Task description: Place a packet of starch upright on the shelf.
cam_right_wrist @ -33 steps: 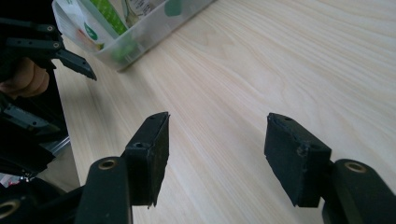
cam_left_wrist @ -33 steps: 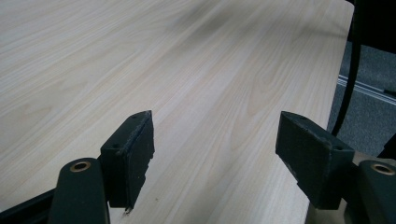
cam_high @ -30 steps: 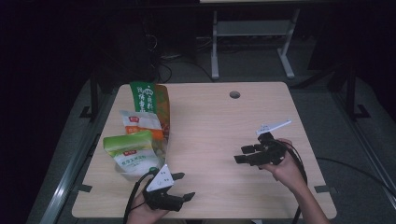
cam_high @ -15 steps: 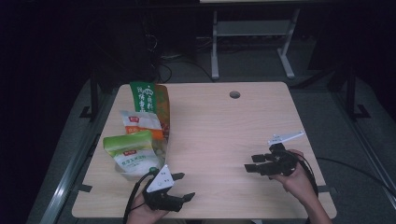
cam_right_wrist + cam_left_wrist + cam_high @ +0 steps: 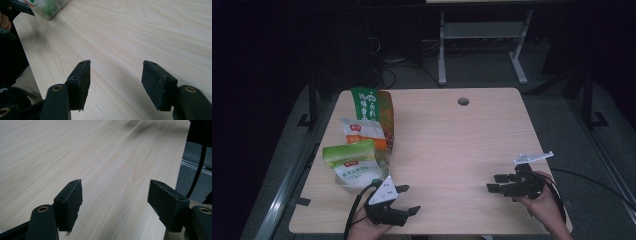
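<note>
Three snack bags lie at the table's left: a tall green and orange bag [image 5: 371,107], a white and orange bag [image 5: 362,131] and a green and white bag [image 5: 352,162] nearest me. My left gripper [image 5: 408,199] rests at the near edge just right of that last bag, open and empty, over bare wood [image 5: 115,200]. My right gripper [image 5: 493,183] is low over the near right part of the table, pointing left. It is open with nothing between its jaws [image 5: 116,80]. In the right gripper view the green and white bag [image 5: 47,6] is far off at the top left.
The light wooden table [image 5: 452,145] has a round cable hole [image 5: 463,101] near its far edge. A metal stand [image 5: 482,35] is on the dark floor behind it. A black cable [image 5: 198,167] hangs past the table's edge in the left gripper view.
My right gripper has moved toward the near edge, a little to the right and lower, still open. The left gripper and the bags have kept still.
</note>
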Available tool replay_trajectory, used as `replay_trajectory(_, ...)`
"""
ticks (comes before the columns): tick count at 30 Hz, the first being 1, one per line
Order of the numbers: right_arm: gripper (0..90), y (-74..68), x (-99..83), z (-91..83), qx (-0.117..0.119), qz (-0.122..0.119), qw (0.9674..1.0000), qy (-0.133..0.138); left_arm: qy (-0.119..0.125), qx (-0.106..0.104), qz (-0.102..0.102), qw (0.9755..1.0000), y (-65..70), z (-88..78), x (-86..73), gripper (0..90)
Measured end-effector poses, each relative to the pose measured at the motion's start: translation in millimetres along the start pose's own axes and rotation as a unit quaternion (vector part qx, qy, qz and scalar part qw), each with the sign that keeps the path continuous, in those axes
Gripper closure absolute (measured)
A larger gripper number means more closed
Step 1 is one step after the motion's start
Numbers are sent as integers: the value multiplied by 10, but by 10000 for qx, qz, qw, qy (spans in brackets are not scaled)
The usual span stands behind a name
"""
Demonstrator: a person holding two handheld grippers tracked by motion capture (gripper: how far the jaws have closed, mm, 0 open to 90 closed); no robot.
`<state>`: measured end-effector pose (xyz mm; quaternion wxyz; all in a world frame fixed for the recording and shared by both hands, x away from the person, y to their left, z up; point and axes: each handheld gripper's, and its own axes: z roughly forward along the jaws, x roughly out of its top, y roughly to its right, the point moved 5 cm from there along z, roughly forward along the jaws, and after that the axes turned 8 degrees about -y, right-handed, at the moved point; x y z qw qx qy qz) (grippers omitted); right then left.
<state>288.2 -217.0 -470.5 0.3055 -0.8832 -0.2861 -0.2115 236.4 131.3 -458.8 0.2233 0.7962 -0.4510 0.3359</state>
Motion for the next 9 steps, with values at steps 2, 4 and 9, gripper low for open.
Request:
replay_trajectory(2,396,11,-42,-4,10,41,10000,14,0,-14,-14,10000,0,5,-4,276)
replay_trajectory(4,396,18,-87,-10,24,88,9999,65,-16,-26,-16,10000,1,7,-11,275)
replay_trajectory(9,396,-39,-186,4,-149,-8,9999,76,1,-51,-4,10000,22,-1,-2,275)
